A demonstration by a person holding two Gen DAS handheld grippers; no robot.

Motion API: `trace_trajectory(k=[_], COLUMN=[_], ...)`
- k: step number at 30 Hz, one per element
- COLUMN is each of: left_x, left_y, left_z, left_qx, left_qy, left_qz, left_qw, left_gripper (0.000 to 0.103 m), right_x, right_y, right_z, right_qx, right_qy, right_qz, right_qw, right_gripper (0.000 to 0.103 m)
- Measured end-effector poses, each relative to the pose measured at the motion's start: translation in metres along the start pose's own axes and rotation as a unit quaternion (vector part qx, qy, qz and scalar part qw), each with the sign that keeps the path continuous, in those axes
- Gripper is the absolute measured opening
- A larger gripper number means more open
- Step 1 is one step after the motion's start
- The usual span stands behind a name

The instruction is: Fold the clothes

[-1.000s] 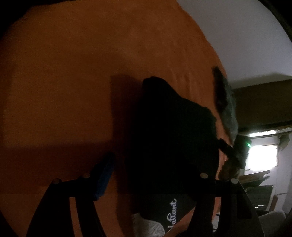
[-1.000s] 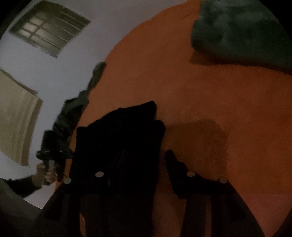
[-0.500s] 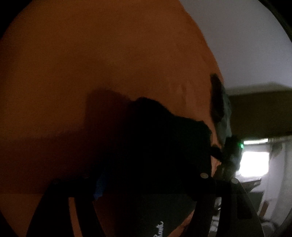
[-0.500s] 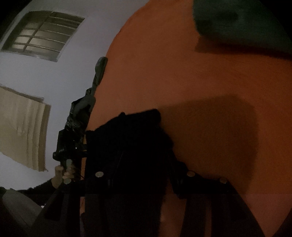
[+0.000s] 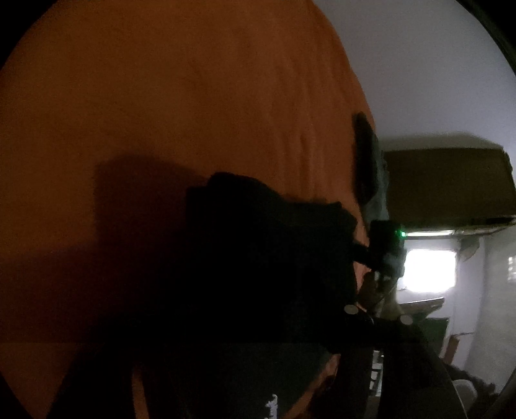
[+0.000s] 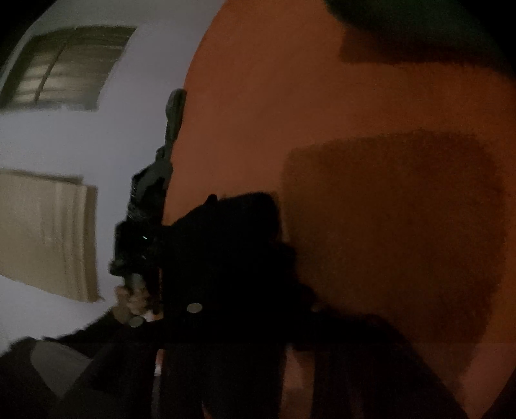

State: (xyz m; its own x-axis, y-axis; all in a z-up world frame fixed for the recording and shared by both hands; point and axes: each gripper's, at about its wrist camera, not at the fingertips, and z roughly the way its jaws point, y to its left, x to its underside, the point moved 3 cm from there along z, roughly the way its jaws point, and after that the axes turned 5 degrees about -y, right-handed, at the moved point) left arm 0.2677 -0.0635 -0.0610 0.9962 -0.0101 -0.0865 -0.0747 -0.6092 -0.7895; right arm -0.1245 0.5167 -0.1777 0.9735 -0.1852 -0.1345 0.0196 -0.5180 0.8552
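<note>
A black garment [image 5: 264, 251] lies bunched on the orange bed sheet [image 5: 161, 96]; white print shows at its near edge. My left gripper [image 5: 251, 296] points down at it, jaws closing, the cloth filling the dark gap between them; the left finger is lost in shadow. In the right wrist view the same garment [image 6: 232, 238] spans the space between the fingers of my right gripper [image 6: 254, 290], whose jaws are closing onto it. Each view shows the other gripper, held in a hand [image 5: 371, 290], at the garment's far side.
A dark green pile of cloth [image 6: 419, 29] sits on the sheet [image 6: 371, 112] beyond the garment, seen edge-on in the left wrist view [image 5: 367, 161]. A pale wall [image 6: 64, 138] and a window lie past the bed's edge. Lighting is very dim.
Both grippers have come down closer to the sheet and the black garment. The right fingers stand nearer together around the cloth. The garment's white print has slid to the picture's bottom edge.
</note>
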Motion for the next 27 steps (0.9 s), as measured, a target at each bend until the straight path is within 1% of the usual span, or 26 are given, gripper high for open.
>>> trace_trajectory(k=[1,2,3,4,5,7,9,10,11,12,14,15,16,17,18,19,20,21,22,23,24,25,26,27], left_x=[0.001,0.001,0.002,0.003,0.005,0.007,0.007,0.006,0.003,0.001,0.001,0.001,0.002,0.003,0.004,0.005,0.006,-0.002,-0.002,-0.001,-0.001,-0.002,-0.002,-0.005], left_y=[-0.003,-0.006,-0.009,-0.011,-0.012,-0.012,-0.008,-0.006,-0.001,0.003,0.003,0.002,0.002,0.0,-0.001,-0.002,-0.003,0.004,0.005,0.005,0.005,0.007,0.008,0.008], left_z=[0.001,0.002,0.001,-0.001,-0.001,-0.004,-0.003,-0.002,0.0,0.001,0.007,0.01,0.013,0.012,0.012,0.01,0.008,-0.003,-0.003,-0.001,0.001,0.005,0.01,0.011], left_qx=[0.013,0.026,0.035,0.034,0.034,0.04,0.047,0.05,0.046,0.041,0.043,0.044,0.045,0.041,0.038,0.036,0.035,0.037,0.04,0.038,0.036,0.032,0.028,0.032], left_qy=[-0.007,-0.014,-0.027,-0.036,-0.039,-0.046,-0.03,-0.021,-0.007,0.006,0.002,-0.001,-0.003,-0.013,-0.023,-0.027,-0.03,-0.03,-0.029,-0.024,-0.018,-0.004,0.01,0.009], left_qz=[0.004,0.009,0.014,0.022,0.024,0.025,0.01,0.002,-0.01,-0.024,-0.031,-0.034,-0.038,-0.03,-0.021,-0.018,-0.014,-0.018,-0.025,-0.028,-0.03,-0.04,-0.05,-0.053], left_qw=[0.9999,0.9995,0.9989,0.9985,0.9984,0.9978,0.9984,0.9985,0.9989,0.9989,0.9986,0.9984,0.9983,0.9986,0.9988,0.9988,0.9988,0.9987,0.9985,0.9986,0.9987,0.9987,0.9983,0.9981], left_gripper=[0.06,0.057,0.041,0.032,0.027,0.027,0.029,0.031,0.04,0.046,0.046,0.046,0.046,0.045,0.029,0.023,0.023,0.023,0.023,0.023,0.029,0.034,0.037,0.037], right_x=[-0.002,-0.004,-0.006,-0.006,-0.006,-0.001,0.005,0.004,0.004,0.002,-0.001,-0.003,-0.004,-0.004,-0.004,-0.003,-0.001,0.001,0.003,0.004,0.005,0.005,0.004,0.003], right_y=[-0.002,-0.003,-0.005,0.001,0.006,0.024,0.033,0.031,0.028,0.023,0.015,0.015,0.015,0.015,0.015,0.019,0.023,0.029,0.034,0.034,0.034,0.029,0.022,0.017], right_z=[0.001,0.003,0.004,0.004,0.004,0.003,0.004,0.008,0.012,0.018,0.025,0.027,0.029,0.029,0.029,0.029,0.028,0.032,0.03,0.029,0.029,0.032,0.037,0.04], right_qx=[-0.011,-0.022,-0.032,-0.04,-0.047,-0.056,-0.029,-0.021,-0.012,-0.007,-0.015,-0.017,-0.02,-0.024,-0.029,-0.034,-0.039,-0.04,-0.037,-0.034,-0.03,-0.025,-0.023,-0.027], right_qy=[-0.001,-0.002,-0.003,-0.008,-0.013,-0.019,-0.014,-0.004,0.007,0.018,0.027,0.026,0.026,0.023,0.02,0.015,0.009,0.005,-0.001,-0.001,-0.001,0.011,0.028,0.036], right_qz=[0.012,0.025,0.035,0.023,0.011,-0.039,-0.082,-0.078,-0.074,-0.059,-0.037,-0.035,-0.034,-0.033,-0.033,-0.044,-0.055,-0.065,-0.081,-0.085,-0.087,-0.075,-0.056,-0.043], right_qw=[1.0,0.999,0.999,0.999,0.999,0.997,0.996,0.997,0.997,0.998,0.999,0.999,0.999,0.999,0.999,0.998,0.998,0.997,0.996,0.996,0.996,0.997,0.998,0.998], right_gripper=[0.029,0.029,0.029,0.026,0.019,0.019,0.019,0.019,0.028,0.031,0.031,0.031,0.031,0.031,0.031,0.022,0.012,0.012,0.012,0.012,0.015,0.019,0.031,0.032])
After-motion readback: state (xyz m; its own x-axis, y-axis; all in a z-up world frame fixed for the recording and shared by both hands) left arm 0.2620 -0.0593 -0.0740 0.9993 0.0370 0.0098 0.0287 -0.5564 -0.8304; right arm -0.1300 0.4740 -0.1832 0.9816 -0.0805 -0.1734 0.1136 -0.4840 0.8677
